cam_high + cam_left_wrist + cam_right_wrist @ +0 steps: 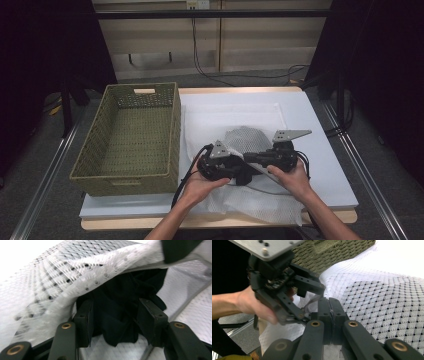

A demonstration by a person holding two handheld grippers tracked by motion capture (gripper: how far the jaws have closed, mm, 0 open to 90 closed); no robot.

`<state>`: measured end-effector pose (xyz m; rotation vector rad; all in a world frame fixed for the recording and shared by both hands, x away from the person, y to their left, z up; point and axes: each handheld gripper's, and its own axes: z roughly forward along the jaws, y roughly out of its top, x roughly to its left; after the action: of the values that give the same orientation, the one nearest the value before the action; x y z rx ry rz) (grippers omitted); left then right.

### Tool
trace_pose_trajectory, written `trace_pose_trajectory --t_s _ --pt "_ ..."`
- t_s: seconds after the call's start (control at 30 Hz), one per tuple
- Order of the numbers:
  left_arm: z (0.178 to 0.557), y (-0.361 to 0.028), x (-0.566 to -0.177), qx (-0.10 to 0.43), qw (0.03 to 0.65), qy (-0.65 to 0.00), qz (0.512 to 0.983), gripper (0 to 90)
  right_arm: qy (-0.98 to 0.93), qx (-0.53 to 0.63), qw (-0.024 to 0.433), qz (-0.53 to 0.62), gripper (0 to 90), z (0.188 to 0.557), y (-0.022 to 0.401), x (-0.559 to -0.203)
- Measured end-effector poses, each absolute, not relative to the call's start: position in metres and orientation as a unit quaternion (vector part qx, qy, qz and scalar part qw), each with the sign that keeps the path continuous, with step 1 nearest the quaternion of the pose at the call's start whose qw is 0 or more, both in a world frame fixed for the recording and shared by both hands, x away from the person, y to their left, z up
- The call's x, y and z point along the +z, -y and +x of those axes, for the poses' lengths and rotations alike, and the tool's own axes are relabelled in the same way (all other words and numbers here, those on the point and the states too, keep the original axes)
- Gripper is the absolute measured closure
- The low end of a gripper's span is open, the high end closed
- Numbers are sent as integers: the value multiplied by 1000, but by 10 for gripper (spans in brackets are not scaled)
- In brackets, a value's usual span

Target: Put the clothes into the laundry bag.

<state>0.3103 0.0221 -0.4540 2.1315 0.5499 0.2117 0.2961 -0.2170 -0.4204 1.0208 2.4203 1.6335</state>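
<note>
Where high view hides it, dark cloth [120, 312] lies between left hand-held gripper [116, 315] parted jaws | right hand-held gripper [331, 315] pinches mesh bag [387, 307]

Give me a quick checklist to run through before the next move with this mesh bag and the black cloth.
1. Right gripper shut on the mesh bag at its edge, holding the mouth up: ok.
2. Black cloth lies between the bag's mesh layers: ok.
3. Left gripper jaws apart, cloth loose between them: ok.
4. Cloth fully past the bag's edge: cannot tell.
5. Basket stands beside the bag, apart from both grippers: ok.
</note>
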Motion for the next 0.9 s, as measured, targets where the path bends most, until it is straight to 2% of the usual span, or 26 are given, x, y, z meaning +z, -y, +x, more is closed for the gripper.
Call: trace_pose_trajectory --t_s 0.27,0.47,0.57,0.6,0.77,0.9 --pt "303 -31 -450 76 440 -204 871 431 -783 528 24 329 894 296 217 -420" --pt "298 -17 -466 61 421 -190 885 376 -783 528 25 329 894 297 217 -420" --pt "299 -14 -468 68 404 -192 892 381 -783 528 25 328 893 296 218 -420" --pt "301 -13 -471 68 403 -189 893 414 -783 529 25 327 894 296 218 -420" --pt "308 -11 -475 74 377 -188 904 768 -784 528 23 326 893 296 217 -420" --pt "316 -6 -474 64 388 -193 899 838 -786 527 21 323 894 296 215 -420"
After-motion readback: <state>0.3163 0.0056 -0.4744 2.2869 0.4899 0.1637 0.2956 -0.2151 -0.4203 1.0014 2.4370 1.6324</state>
